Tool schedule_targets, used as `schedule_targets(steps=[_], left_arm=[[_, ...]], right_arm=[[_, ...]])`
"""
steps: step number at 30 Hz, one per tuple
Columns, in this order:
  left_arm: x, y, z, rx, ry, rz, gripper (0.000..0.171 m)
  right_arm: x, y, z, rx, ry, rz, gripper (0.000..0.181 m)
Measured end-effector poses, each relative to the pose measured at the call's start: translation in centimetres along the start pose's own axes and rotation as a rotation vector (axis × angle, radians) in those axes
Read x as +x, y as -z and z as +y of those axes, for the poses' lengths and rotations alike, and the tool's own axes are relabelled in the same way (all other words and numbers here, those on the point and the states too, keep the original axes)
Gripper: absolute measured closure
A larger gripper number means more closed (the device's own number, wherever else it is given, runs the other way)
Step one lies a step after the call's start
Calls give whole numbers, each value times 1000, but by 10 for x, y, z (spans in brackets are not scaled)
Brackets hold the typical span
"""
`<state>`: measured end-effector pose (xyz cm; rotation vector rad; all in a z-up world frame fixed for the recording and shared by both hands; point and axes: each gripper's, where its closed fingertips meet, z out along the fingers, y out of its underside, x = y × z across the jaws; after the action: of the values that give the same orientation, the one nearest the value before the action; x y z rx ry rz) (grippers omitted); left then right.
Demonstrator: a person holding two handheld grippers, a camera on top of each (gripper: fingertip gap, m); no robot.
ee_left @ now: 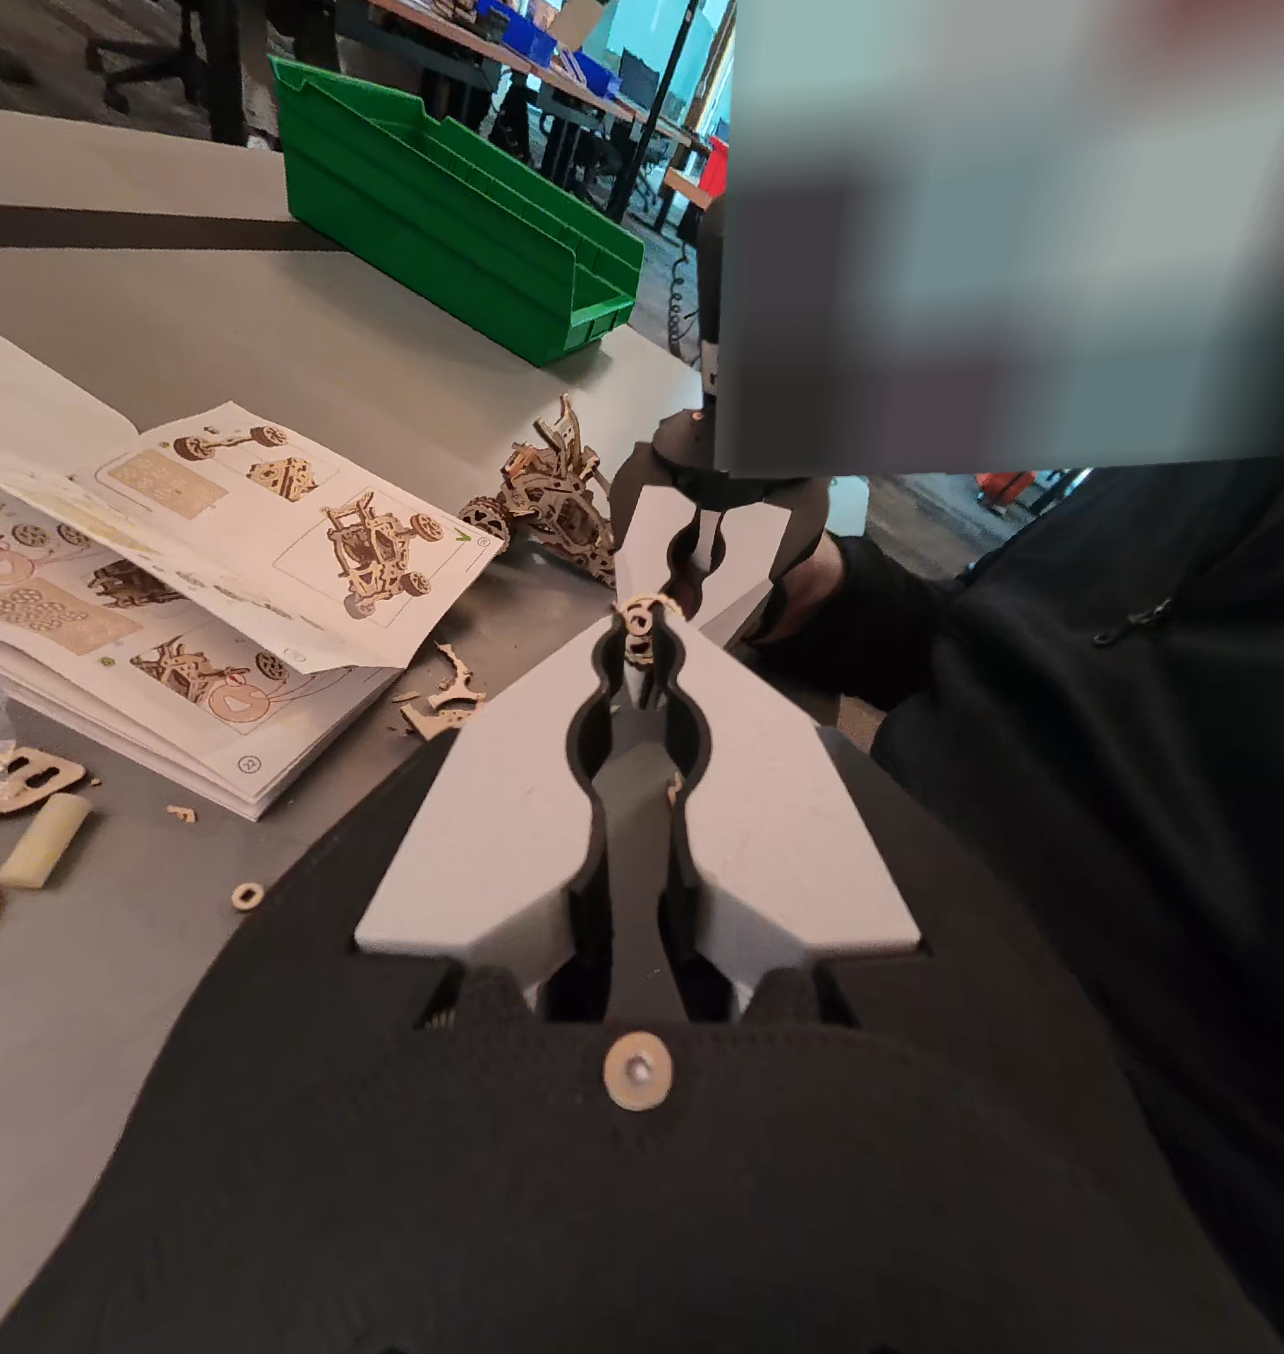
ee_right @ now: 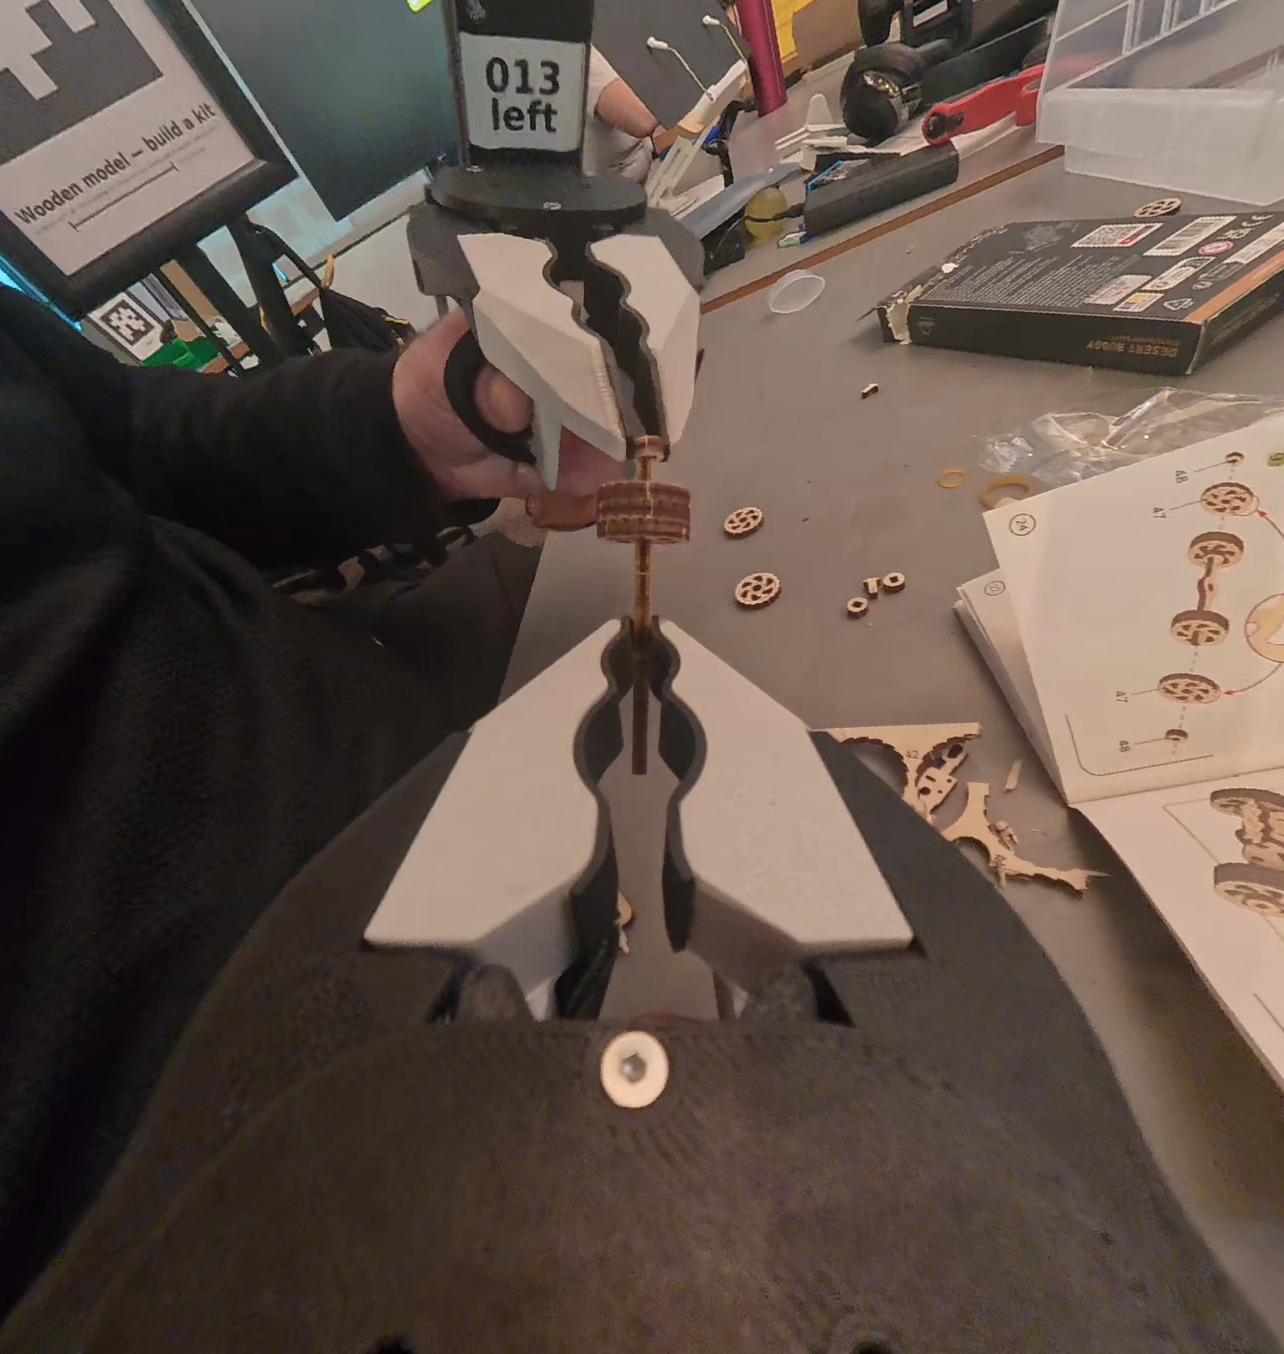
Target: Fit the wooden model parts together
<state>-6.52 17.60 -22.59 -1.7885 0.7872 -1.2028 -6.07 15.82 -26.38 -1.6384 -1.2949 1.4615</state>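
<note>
Grey table (ee_right: pixel 807 454) edge runs just left of the work, open air beyond. Right gripper (ee_right: pixel 637 630) & left gripper (ee_right: pixel 642 439) meet tip-to-tip, each clamped on opposite ends of the wooden axle (ee_right: pixel 640 579) w/ wheel (ee_right: pixel 642 511), held above the edge.

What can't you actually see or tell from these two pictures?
- Left wrist view: a blurred patch covers the upper right; whatever is behind it is hidden.
- Left wrist view: the wooden axle is seen end-on between the left gripper fingers, its shape unclear.
- Left wrist view: the right gripper hides part of the half-built wooden buggy.
- Right wrist view: the instruction booklet is cut off by the right edge.
- Right wrist view: the axle's lower end disappears inside the right gripper.
</note>
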Motion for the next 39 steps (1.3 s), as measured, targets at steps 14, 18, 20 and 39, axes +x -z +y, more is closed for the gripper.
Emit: schedule_targets(steps=[14,18,20,39], left_arm=[[8,0,-1,-18,-55,28,167],[9,0,-1,-25,-25,47,167],[9,0,0,-35,-25,47,167],[12,-1,22,-505,-308,-114,167]], right_arm=[[-5,-1,0,-1,22,-18,181],[-6,0,0,-9,44,-12,181],[-5,-1,2,-22,56,-1,181],[-2,-13,23,-153,188,78,181]])
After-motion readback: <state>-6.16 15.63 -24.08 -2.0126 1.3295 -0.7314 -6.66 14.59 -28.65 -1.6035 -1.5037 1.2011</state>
